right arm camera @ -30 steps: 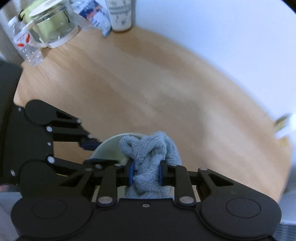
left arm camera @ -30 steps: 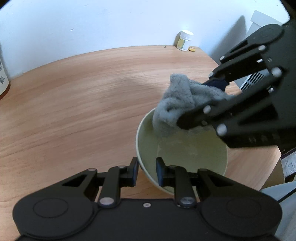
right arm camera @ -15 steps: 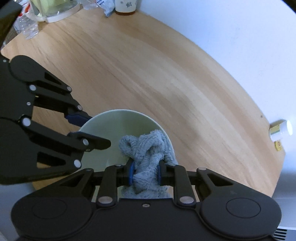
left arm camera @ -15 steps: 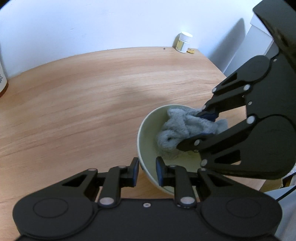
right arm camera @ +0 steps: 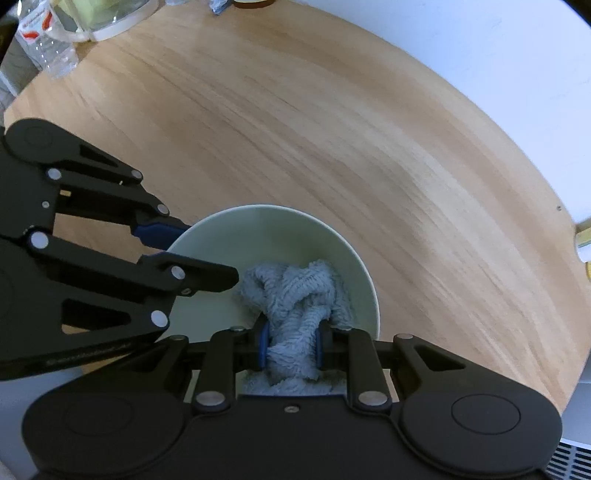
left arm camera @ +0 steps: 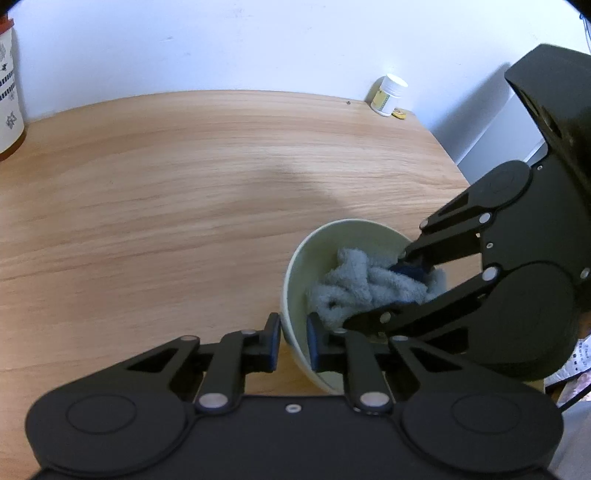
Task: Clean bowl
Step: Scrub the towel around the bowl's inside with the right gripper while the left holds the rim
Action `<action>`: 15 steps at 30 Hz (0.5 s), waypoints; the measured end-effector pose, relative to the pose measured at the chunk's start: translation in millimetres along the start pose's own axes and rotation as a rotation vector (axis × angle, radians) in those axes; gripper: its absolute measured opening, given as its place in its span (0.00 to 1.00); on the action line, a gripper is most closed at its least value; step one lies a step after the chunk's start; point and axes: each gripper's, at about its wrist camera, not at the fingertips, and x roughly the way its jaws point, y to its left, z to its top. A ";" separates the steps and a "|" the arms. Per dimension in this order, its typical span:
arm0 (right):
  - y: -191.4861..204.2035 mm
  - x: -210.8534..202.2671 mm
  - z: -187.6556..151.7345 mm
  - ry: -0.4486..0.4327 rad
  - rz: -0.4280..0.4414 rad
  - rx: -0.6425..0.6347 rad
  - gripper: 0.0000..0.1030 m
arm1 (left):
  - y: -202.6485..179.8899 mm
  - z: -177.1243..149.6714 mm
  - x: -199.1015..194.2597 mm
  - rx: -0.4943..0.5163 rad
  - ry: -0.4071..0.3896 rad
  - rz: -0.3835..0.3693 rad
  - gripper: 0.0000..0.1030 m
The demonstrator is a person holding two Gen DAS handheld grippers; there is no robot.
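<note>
A pale green bowl (left arm camera: 295,273) stands on the wooden table (left arm camera: 184,184). My left gripper (left arm camera: 293,325) straddles its near rim, one pad outside and one inside, and its jaws are closing on the wall. A crumpled grey cloth (left arm camera: 365,284) lies inside the bowl, pinched by my right gripper (left arm camera: 380,291), which points steeply down. In the right wrist view the cloth (right arm camera: 295,291) bulges out between the blue pads of the right gripper (right arm camera: 290,347), low in the bowl (right arm camera: 273,236). The left gripper (right arm camera: 199,251) grips the rim at the left.
A small white pill bottle (left arm camera: 388,94) stands at the table's far corner by the wall. A patterned canister (left arm camera: 9,92) is at the far left. A plastic water bottle (right arm camera: 48,40) and a glass jug (right arm camera: 107,14) sit at the table's other end.
My right gripper has come down with the cloth, from above the bowl's rim to inside the bowl. The left gripper has stayed on the rim.
</note>
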 end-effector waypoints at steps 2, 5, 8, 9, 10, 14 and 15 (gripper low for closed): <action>-4.5 1.6 -7.8 -0.015 0.041 0.024 0.25 | -2.5 0.1 0.7 0.007 0.005 0.003 0.14; -7.9 -16.9 -13.9 -0.049 0.057 0.014 0.25 | -3.7 1.6 1.4 0.002 0.013 -0.001 0.14; -1.0 -36.5 -17.0 -0.041 0.020 -0.063 0.25 | -4.5 3.7 2.2 -0.013 0.017 -0.002 0.15; 1.6 -41.9 -17.0 -0.016 0.014 -0.087 0.25 | -5.3 3.9 2.7 -0.003 0.017 0.001 0.15; 2.8 -41.8 -15.9 0.010 0.012 -0.106 0.25 | -5.6 4.1 2.9 0.002 0.016 0.002 0.14; 9.4 -29.5 -12.3 0.088 -0.013 -0.180 0.25 | -5.4 5.1 4.1 0.011 0.012 -0.005 0.14; 9.1 -24.5 -11.3 0.111 -0.009 -0.187 0.25 | -5.1 4.8 3.8 0.011 0.011 -0.004 0.15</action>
